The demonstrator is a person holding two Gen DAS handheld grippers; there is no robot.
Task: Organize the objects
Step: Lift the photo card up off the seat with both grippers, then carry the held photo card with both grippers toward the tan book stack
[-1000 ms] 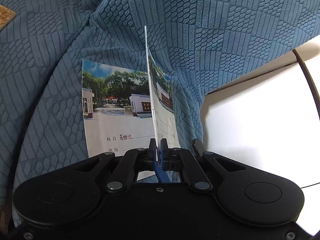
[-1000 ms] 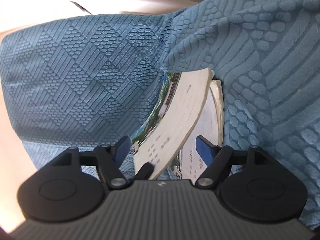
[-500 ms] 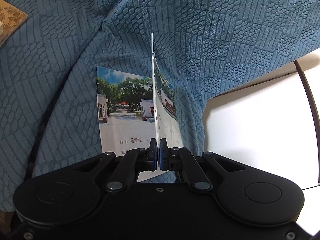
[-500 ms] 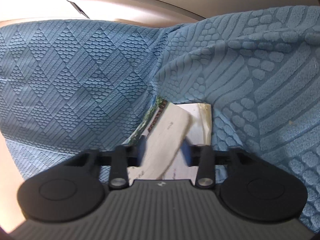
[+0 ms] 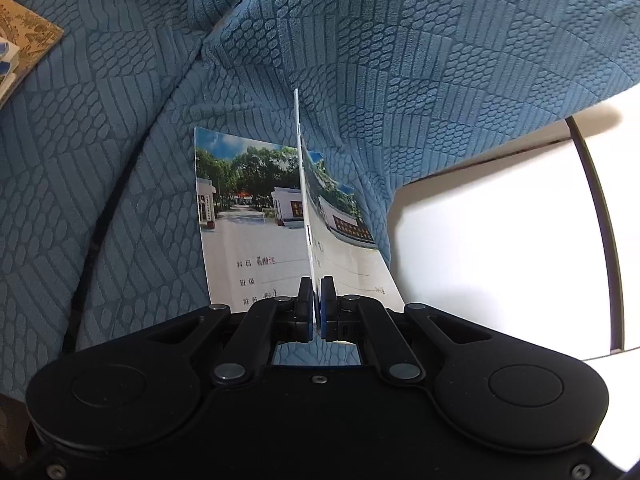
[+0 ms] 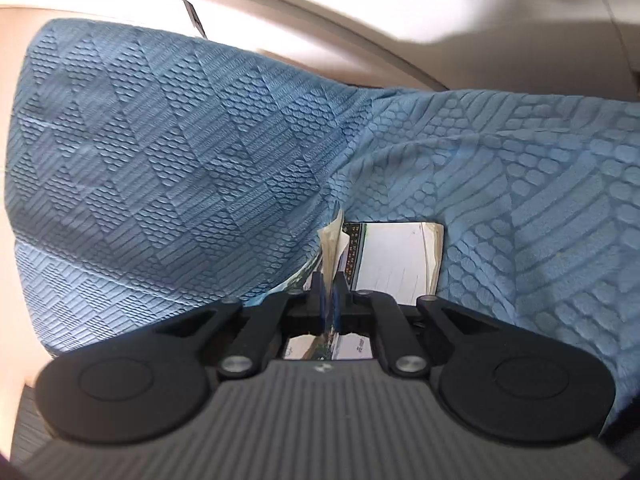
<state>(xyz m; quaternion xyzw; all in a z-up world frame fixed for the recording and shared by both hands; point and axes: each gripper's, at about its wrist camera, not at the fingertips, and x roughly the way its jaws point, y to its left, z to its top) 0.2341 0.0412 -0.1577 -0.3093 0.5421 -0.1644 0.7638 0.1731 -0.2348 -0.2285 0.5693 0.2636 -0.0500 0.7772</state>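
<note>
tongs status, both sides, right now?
Left tongs: shut on a notebook held edge-on.
Right tongs: shut on another notebook, by its pages.

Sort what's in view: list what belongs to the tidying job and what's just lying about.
Part of the job:
- upright exercise book, held on edge by the left gripper
- exercise book clamped in the right gripper
- exercise book lying flat on the blue cover

Just lying about:
- blue textured cover
- tan patterned board, far left
- white surface
</note>
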